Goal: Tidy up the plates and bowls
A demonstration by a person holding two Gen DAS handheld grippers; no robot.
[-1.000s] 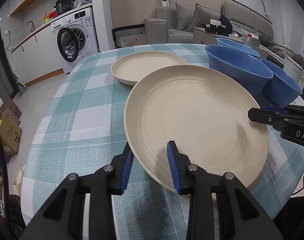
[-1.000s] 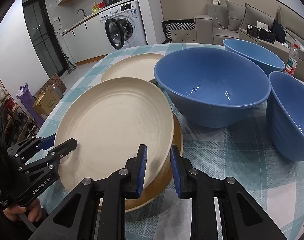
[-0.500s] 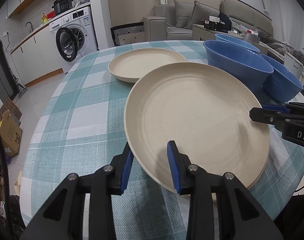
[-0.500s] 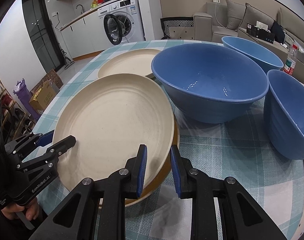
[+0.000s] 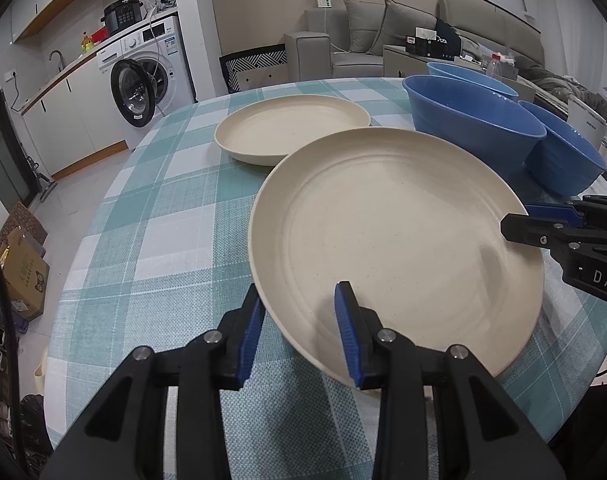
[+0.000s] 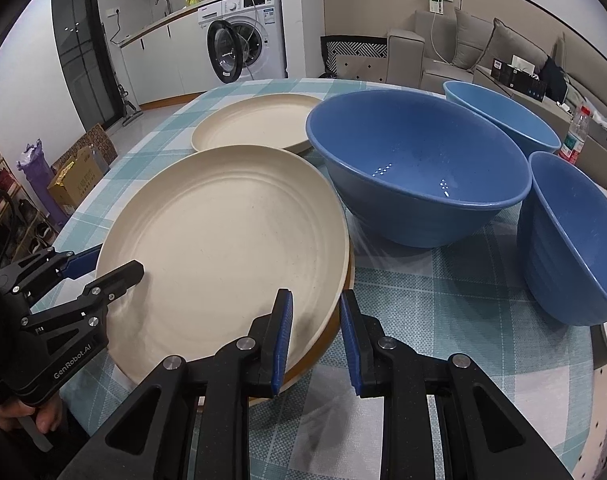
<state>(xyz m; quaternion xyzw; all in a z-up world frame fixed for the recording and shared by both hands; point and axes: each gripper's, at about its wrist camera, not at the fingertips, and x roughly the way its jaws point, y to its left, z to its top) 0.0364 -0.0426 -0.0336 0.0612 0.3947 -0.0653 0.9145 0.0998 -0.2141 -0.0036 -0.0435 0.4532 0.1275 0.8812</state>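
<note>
Little has moved since a second ago: both grippers sit where they were on the near cream plate (image 5: 395,236), while the far cream plate (image 5: 291,128) and the blue bowls have slid slightly in both views as the wrists turned. The left gripper (image 5: 301,326) straddles the plate's near rim, one pad under the edge and one over, clenched on it. The right gripper (image 6: 315,332) clasps the opposite rim the same way, jaws as tight as they go. In the right wrist view a brown edge shows beneath the plate; whether that is a second plate or a mat cannot be told. The large blue bowl (image 6: 415,168) hides part of the far plate's rim and most of the rear blue bowl (image 6: 503,116); the third blue bowl (image 6: 571,240) is cut off at the right border. All rest on the checked tablecloth (image 5: 151,240). A water bottle (image 6: 577,134) stands behind the bowls, a washing machine (image 5: 143,80) beyond the table.
</note>
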